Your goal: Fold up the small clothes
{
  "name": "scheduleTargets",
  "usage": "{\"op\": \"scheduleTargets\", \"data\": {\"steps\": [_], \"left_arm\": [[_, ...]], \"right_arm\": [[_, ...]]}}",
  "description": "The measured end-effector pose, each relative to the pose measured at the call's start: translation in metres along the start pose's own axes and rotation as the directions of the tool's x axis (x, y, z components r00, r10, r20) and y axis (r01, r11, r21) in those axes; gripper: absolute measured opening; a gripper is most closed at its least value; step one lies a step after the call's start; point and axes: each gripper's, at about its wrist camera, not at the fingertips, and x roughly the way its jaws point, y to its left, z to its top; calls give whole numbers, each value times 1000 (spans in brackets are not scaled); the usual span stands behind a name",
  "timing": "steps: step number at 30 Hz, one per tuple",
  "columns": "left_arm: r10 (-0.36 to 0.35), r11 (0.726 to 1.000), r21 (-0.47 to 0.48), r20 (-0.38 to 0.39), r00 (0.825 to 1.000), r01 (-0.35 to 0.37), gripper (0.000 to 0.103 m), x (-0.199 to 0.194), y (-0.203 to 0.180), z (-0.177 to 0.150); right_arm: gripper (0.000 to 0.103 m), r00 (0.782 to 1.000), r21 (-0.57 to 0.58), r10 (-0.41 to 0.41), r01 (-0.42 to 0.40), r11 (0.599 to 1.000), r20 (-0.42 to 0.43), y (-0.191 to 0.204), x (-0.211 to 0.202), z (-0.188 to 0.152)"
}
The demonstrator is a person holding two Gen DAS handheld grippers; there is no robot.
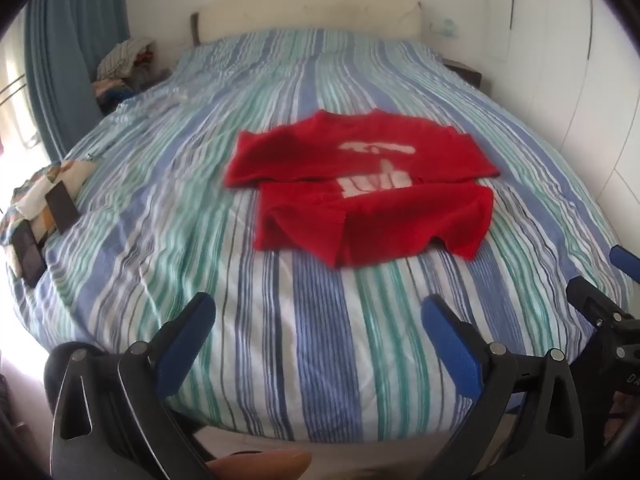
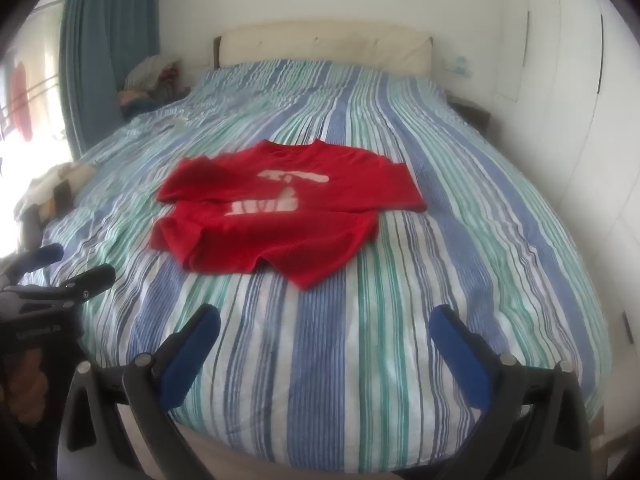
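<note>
A red T-shirt point(image 1: 360, 188) with a white print lies on the striped bedspread point(image 1: 320, 340), its lower hem folded up over the front; it also shows in the right wrist view point(image 2: 280, 216). My left gripper point(image 1: 318, 312) is open and empty, over the bed's near edge, well short of the shirt. My right gripper point(image 2: 326, 322) is open and empty too, equally short of the shirt. The right gripper's fingers point(image 1: 596, 300) show at the right edge of the left view; the left gripper's fingers point(image 2: 96, 278) show at the left edge of the right view.
A patterned cloth with two dark phones point(image 1: 44, 216) lies at the bed's left edge. A pile of clothes point(image 1: 124, 64) sits beside the headboard point(image 1: 308, 12) by the blue curtain point(image 1: 64, 60). White wardrobe doors point(image 1: 568, 80) line the right side.
</note>
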Motion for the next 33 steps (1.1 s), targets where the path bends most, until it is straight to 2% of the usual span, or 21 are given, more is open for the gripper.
{"op": "scheduleTargets", "data": {"steps": [2,4,6,14,18,26,33], "left_arm": [[-7,1000,11,-3,1000,7,103,-1,-5,-3],[-37,999,-6,-47,998,37,103,9,-1,-2],[-68,997,-22,-43,997,67,103,10,9,0],[15,1000,22,-63,998,-13,103,10,3,-3],[-33,999,-8,-78,996,33,103,9,7,-1],[4,1000,-4,-76,997,-5,103,14,9,3],[2,1000,-3,-72,997,-2,103,13,9,1]], "right_arm": [[103,1000,2,1,-1,1000,-5,1,1,0],[103,1000,3,6,-6,1000,-7,3,3,0],[103,1000,4,8,-8,1000,-10,4,5,-1],[103,1000,-15,-9,9,1000,-25,19,8,-1],[103,997,-23,-71,70,997,-30,20,5,2],[103,989,-2,-147,147,989,-27,9,4,6],[103,982,5,-184,184,983,-34,8,5,4]]}}
